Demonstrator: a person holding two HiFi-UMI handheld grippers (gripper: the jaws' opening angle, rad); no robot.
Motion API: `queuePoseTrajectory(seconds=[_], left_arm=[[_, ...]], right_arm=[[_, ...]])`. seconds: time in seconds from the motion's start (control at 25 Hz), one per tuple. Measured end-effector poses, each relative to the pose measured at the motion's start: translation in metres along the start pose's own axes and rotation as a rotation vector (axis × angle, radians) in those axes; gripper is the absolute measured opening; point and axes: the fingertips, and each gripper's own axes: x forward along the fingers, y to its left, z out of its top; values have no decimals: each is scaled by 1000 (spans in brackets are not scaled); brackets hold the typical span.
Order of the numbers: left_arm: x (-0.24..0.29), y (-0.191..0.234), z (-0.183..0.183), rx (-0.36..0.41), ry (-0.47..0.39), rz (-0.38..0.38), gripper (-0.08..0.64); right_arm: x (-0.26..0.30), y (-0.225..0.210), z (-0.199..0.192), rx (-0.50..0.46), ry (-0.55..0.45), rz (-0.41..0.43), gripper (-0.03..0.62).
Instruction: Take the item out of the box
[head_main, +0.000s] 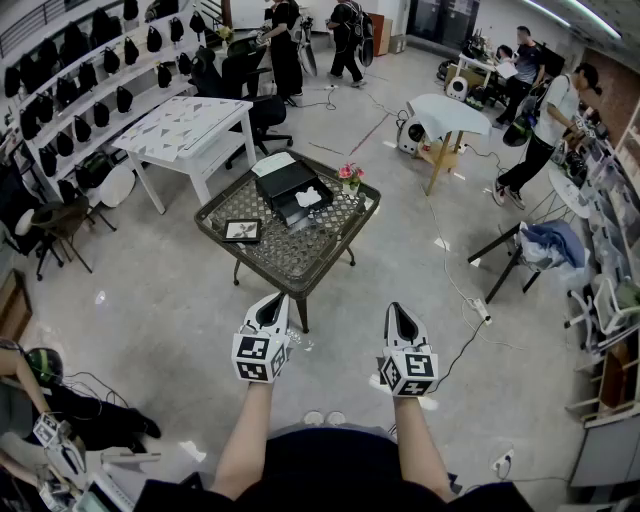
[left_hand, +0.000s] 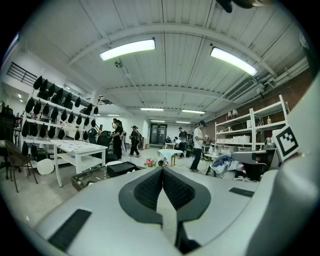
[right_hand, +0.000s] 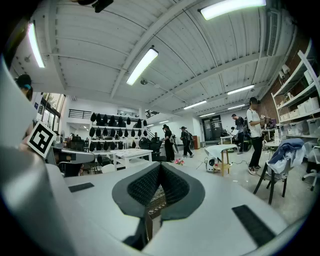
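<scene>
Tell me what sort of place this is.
Probably a workshop or lab: white wall shelves holding rows of black bag-like items, open metal storage racks, grey concrete floor, several people standing around.

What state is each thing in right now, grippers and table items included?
left gripper: shut, empty
right gripper: shut, empty
white item: inside the black box, untouched
black box: open on top
picture frame: lying flat
flowers: upright

Centre frame, a table carries a box holding an item; a picture frame lies lower left of it, flowers at its right.
</scene>
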Motion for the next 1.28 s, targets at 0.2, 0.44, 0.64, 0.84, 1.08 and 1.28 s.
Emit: queuePoseTrajectory(seconds=[0.2, 0.44, 0.64, 0.84, 1.08, 1.28], left_arm=[[2, 2, 0, 1, -1, -1, 20], [4, 0, -1, -1, 5, -7, 20], [7, -3, -4, -2, 8, -11, 20], [9, -7, -4, -6, 13, -18, 20], [11, -10, -6, -7, 19, -27, 20], [10, -10, -9, -13, 22, -33, 20]], right_arm=[[2, 1, 0, -2, -1, 0, 0], [2, 0, -1, 6, 4, 0, 0], [2, -1, -2, 23, 2, 7, 2], [0, -2, -2, 43, -1, 13, 2], [0, 0, -6, 45, 16, 32, 2], [-2, 7, -4, 42, 9, 58, 11]])
